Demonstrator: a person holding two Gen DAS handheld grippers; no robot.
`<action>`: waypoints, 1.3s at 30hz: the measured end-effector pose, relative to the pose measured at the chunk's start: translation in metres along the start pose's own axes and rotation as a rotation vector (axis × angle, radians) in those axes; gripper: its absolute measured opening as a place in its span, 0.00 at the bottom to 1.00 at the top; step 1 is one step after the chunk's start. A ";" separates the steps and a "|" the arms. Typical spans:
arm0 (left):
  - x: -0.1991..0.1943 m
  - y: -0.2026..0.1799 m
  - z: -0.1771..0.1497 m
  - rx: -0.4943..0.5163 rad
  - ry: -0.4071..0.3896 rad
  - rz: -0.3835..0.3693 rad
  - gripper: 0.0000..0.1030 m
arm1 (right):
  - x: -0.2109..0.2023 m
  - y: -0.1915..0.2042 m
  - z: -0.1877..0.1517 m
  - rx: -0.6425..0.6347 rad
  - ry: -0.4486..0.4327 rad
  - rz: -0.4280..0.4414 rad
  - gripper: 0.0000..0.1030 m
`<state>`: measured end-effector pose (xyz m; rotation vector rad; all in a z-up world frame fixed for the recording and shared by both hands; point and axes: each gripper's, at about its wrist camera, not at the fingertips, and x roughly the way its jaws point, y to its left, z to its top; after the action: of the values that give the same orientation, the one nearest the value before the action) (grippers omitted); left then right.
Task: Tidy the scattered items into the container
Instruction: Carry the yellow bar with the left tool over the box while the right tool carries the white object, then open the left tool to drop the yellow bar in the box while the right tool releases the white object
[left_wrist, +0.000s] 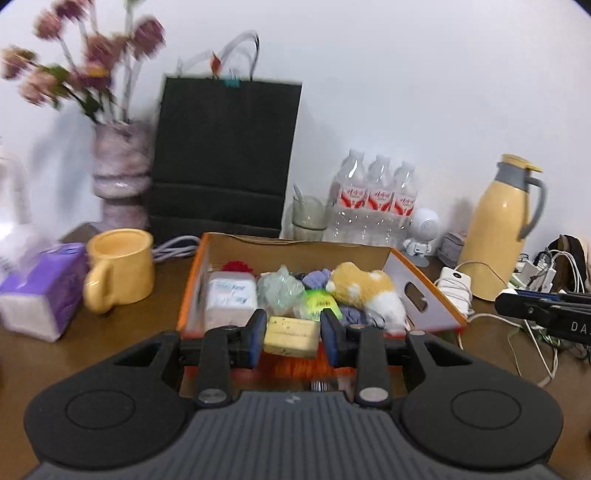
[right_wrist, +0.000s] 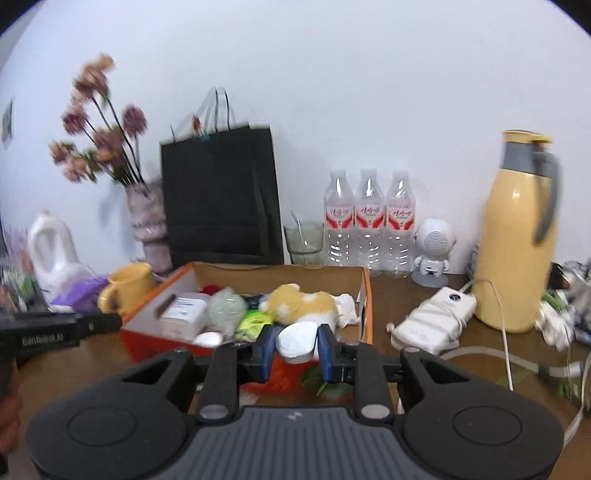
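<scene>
An orange cardboard box (left_wrist: 421, 273) (right_wrist: 366, 295) stands mid-table, holding a plush toy (left_wrist: 364, 286) (right_wrist: 301, 302), a tissue pack (left_wrist: 231, 299) (right_wrist: 183, 314), a green ball (left_wrist: 317, 302) and cloth bits. My left gripper (left_wrist: 293, 334) is shut on a pale yellow sponge block (left_wrist: 291, 336), held at the box's near edge. My right gripper (right_wrist: 297, 347) is shut on a white rounded gadget (right_wrist: 297, 341), held over the box's near edge. The left gripper also shows in the right wrist view (right_wrist: 59, 330), and the right gripper in the left wrist view (left_wrist: 543, 310).
Behind the box stand a yellow mug (left_wrist: 122, 266), a purple tissue pack (left_wrist: 40, 288), a vase of flowers (left_wrist: 120, 177), a black paper bag (left_wrist: 225, 155), a glass (left_wrist: 308, 216), three water bottles (right_wrist: 369, 221), a small white robot figure (right_wrist: 432, 247) and a yellow thermos (right_wrist: 517, 232). A white power bank with cables (right_wrist: 432, 319) lies right of the box.
</scene>
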<state>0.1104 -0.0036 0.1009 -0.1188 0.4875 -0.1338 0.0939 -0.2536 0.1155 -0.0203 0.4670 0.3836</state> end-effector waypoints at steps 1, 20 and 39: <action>0.013 0.002 0.008 -0.009 0.022 0.011 0.31 | 0.016 -0.006 0.011 -0.002 0.026 0.003 0.23; 0.149 0.025 0.020 0.244 0.466 0.047 0.34 | 0.223 0.000 0.028 -0.413 0.747 -0.054 0.24; 0.170 0.019 0.108 -0.094 0.660 0.194 0.99 | 0.224 -0.030 0.100 0.289 0.876 0.024 0.90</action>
<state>0.3126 -0.0027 0.1150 -0.1173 1.1604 0.0464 0.3328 -0.1908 0.1032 0.1029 1.3858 0.3137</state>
